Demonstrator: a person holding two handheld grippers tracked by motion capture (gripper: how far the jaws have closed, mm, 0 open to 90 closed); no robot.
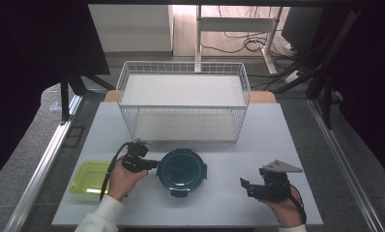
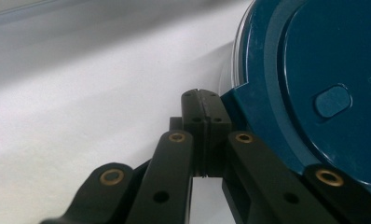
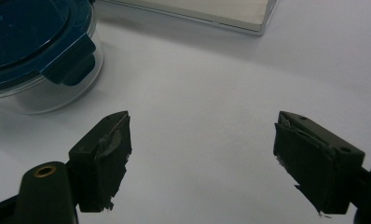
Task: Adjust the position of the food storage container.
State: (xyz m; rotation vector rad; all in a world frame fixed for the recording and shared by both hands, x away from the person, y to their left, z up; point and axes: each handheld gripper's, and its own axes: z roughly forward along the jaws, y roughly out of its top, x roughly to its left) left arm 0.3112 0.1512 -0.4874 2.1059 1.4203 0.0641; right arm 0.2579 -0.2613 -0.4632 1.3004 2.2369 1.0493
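High view: white bench (image 1: 219, 198) lies bare between the round blue-lidded container (image 1: 182, 170) at centre and the wire basket (image 1: 183, 99) behind; left gripper (image 1: 154, 164), fingers pressed together on nothing, touches the lid's left latch; right gripper (image 1: 246, 186) rests well apart, fingers wide, empty

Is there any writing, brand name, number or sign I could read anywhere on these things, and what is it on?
No readable text anywhere.
Dark blue lid of the round container: it bears only a plain raised oval, with no letters on it.
Green tray: no label that can be made out.
White wire basket: no tag or sign.
Left gripper and right gripper: no markings seen.
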